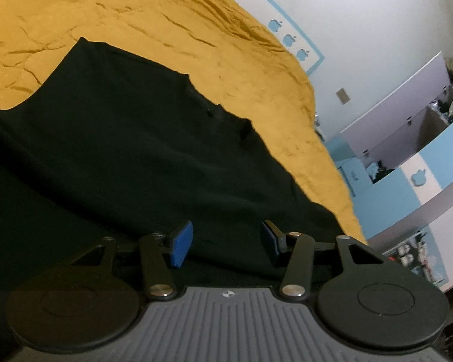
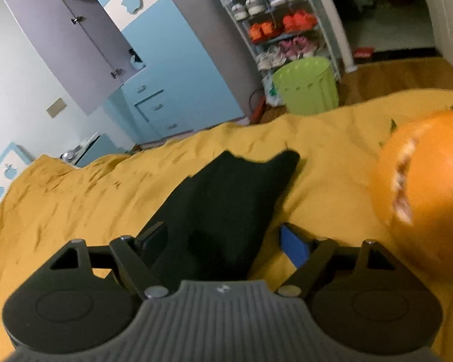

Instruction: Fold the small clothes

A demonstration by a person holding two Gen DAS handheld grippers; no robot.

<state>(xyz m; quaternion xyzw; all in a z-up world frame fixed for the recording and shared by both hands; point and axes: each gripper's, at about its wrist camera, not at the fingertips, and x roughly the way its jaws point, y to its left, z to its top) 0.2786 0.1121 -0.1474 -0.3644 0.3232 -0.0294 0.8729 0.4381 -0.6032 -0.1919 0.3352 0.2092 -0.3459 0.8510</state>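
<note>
One black shirt lies spread on mustard bedsheet. Left hand-held gripper above shirt's near edge, blue pads apart, nothing between. Right hand-held gripper wide open over shirt's sleeve, not gripping. Orange ball blurred at right.
</note>
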